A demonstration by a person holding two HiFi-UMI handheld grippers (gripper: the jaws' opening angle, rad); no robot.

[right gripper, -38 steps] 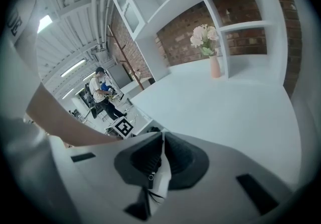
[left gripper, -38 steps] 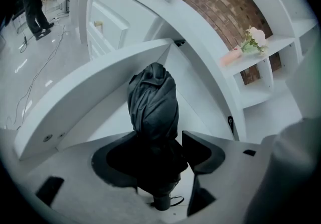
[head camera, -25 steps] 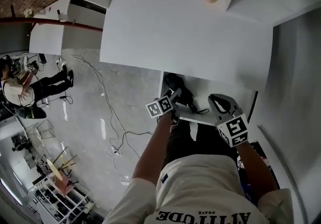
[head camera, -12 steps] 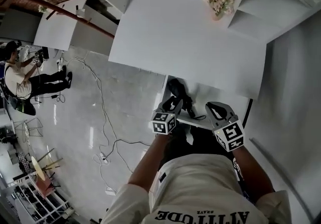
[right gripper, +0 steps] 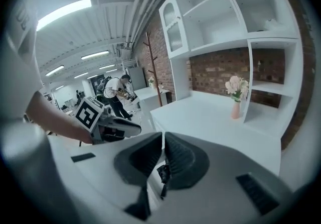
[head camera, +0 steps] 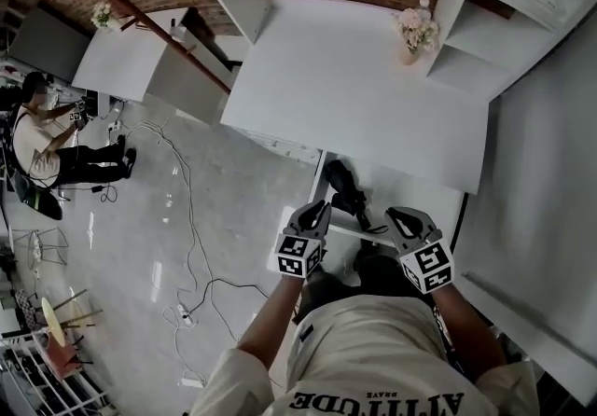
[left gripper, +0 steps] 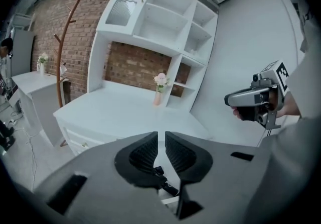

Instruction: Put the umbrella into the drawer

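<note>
Umbrella [head camera: 343,188] lies in drawer [head camera: 415,187] beyond left hand-held gripper [head camera: 321,208], closing empty, and shut right hand-held gripper [head camera: 399,215].

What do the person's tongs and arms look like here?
Both left tongs and right tongs are grey with black ribbed pads; each carries a white cube with black square markers. The arms are bare below the short sleeves of a pale T-shirt with black lettering.
</note>
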